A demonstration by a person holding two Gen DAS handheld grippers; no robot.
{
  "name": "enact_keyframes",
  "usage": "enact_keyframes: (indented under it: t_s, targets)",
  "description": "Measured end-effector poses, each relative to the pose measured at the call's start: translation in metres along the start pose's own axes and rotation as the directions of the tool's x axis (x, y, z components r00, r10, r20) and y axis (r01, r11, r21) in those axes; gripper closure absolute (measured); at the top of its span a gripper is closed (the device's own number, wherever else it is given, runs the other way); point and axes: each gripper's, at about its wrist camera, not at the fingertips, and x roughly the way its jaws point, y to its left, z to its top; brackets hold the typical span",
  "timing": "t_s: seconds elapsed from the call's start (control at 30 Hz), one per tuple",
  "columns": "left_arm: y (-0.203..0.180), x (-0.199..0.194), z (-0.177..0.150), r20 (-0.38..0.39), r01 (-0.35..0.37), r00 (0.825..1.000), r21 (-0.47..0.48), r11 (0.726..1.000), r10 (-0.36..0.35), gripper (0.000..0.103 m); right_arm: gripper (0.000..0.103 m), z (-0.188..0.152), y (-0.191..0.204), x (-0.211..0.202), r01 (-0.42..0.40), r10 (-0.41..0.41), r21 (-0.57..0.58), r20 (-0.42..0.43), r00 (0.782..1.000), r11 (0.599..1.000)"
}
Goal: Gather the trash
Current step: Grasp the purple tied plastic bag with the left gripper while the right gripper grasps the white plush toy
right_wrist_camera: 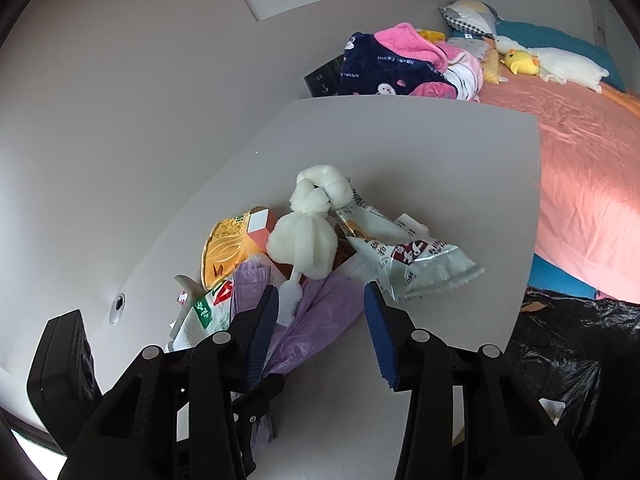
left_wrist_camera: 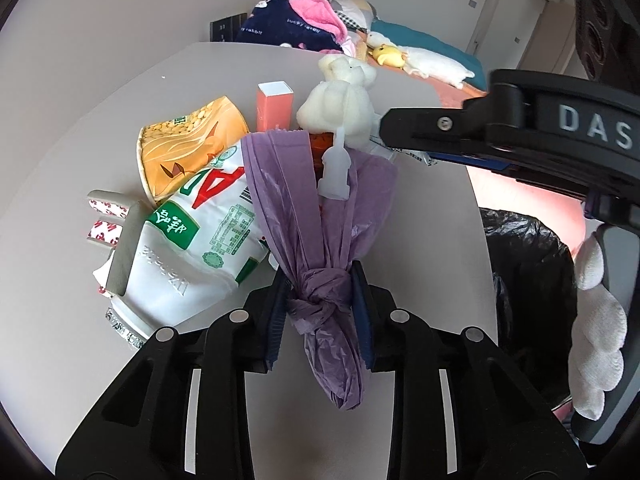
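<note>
L gripper (left_wrist_camera: 320, 312) jaws clamped tight; R gripper (right_wrist_camera: 322, 320) jaws wide apart, angled down.

You see a lilac plastic bag (left_wrist_camera: 320, 216), a yellow-orange cup (left_wrist_camera: 188, 144) printed with corn kernels, a white pouch (left_wrist_camera: 208, 240) with green and red print, a cream foam wad (right_wrist_camera: 304, 248), a salmon box (left_wrist_camera: 274, 106), a pale grey table (right_wrist_camera: 420, 168), a black bin liner (left_wrist_camera: 528, 280), a coral bedsheet (right_wrist_camera: 580, 168).

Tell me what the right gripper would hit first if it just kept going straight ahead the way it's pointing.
Probably the white foam puff with its plastic nozzle, sitting over the purple bag. The right gripper is open, and those lie between its fingers straight ahead. Depth is hard to judge, so the snack packet might touch too.
</note>
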Motion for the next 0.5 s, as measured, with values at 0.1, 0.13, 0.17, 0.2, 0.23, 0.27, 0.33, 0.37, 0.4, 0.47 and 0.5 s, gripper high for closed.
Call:
enact_keyframes:
  t_s: [0.1,0.13,0.17,0.2,0.23,0.27,0.33,0.37,0.4,0.47,0.5]
  targets:
    - [0.000,-0.002,0.000,0.001,0.005,1.000,0.006,1.000,-0.005,0.074,0.056,0.005,0.004,0.011,0.005,-0.005,-0.006,-0.005,1.000,1.000]
    - [0.000,-0.002,0.000,0.000,0.007,1.000,0.008,1.000,-0.007,0.074,0.056,0.006,0.005,0.015,0.006,-0.006,-0.005,-0.008,1.000,1.000]
    - [-0.001,-0.002,-0.001,-0.001,0.008,1.000,0.009,1.000,-0.008,0.074,0.056,0.008,0.006,0.019,0.008,-0.008,-0.004,-0.012,1.000,1.000]
    - [0.000,-0.002,0.000,-0.003,0.009,1.000,0.009,1.000,-0.009,0.074,0.056,0.009,0.006,0.023,0.011,-0.011,-0.003,-0.016,1.000,1.000]
    - [0.000,-0.001,0.000,-0.004,0.010,1.000,0.008,1.000,-0.010,0.074,0.056,0.010,0.007,0.026,0.014,-0.014,-0.003,-0.019,1.000,1.000]
    - [0.001,-0.001,0.000,-0.006,0.012,1.000,0.008,1.000,-0.012,0.074,0.057,0.011,0.007,0.029,0.017,-0.017,-0.003,-0.022,1.000,1.000]
    - [0.001,-0.001,0.001,-0.007,0.012,1.000,0.007,1.000,-0.012,0.074,0.068,0.011,0.006,0.033,0.003,-0.003,0.003,-0.032,0.999,1.000]
    - [0.002,-0.001,0.001,-0.007,0.014,1.000,0.006,1.000,-0.013,0.074,0.073,0.012,0.004,0.035,-0.005,0.005,0.011,-0.040,0.999,1.000]
    - [0.002,-0.001,0.001,-0.007,0.013,1.000,0.007,1.000,-0.013,0.074,0.081,0.012,0.004,0.036,-0.012,0.013,0.017,-0.043,0.999,1.000]
    - [0.002,-0.001,0.002,-0.005,0.010,1.000,0.006,1.000,-0.010,0.074,0.093,0.012,0.004,0.036,-0.020,0.020,0.013,-0.039,0.999,1.000]
    - [0.001,-0.002,0.002,-0.004,0.009,1.000,0.005,1.000,-0.009,0.074,0.095,0.012,0.005,0.033,-0.017,0.017,0.005,-0.028,0.999,1.000]
